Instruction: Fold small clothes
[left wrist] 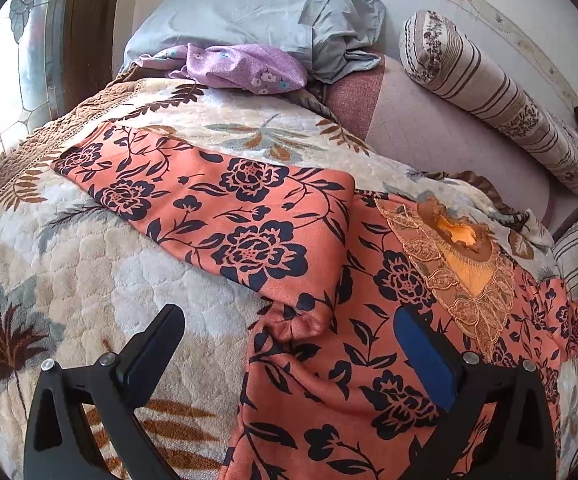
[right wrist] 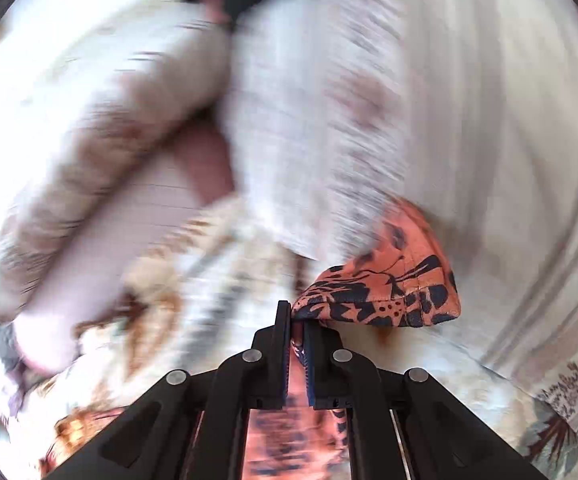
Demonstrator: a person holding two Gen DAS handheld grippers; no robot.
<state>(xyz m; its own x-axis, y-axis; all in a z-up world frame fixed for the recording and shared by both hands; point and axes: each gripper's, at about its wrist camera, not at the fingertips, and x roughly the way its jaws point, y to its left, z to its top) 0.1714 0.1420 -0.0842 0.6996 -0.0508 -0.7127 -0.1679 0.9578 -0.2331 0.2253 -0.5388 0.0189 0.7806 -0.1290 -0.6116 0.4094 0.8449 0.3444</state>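
An orange top with dark blue flowers [left wrist: 321,360] lies spread on a quilted floral bedspread [left wrist: 69,280]. One sleeve [left wrist: 209,208] is folded across to the left, and a lace collar [left wrist: 461,276] shows at the right. My left gripper [left wrist: 289,332] hovers open just above the garment near the armpit, its fingers wide apart and holding nothing. In the right wrist view my right gripper [right wrist: 297,320] is shut on the edge of the orange floral cloth [right wrist: 401,280], which curls up and to the right of the fingertips. That view is blurred by motion.
A grey-blue pillow [left wrist: 257,12] and a purple floral cloth [left wrist: 245,68] lie at the head of the bed. A striped bolster [left wrist: 497,96] runs along the wall at the right. A window [left wrist: 13,80] is at the left.
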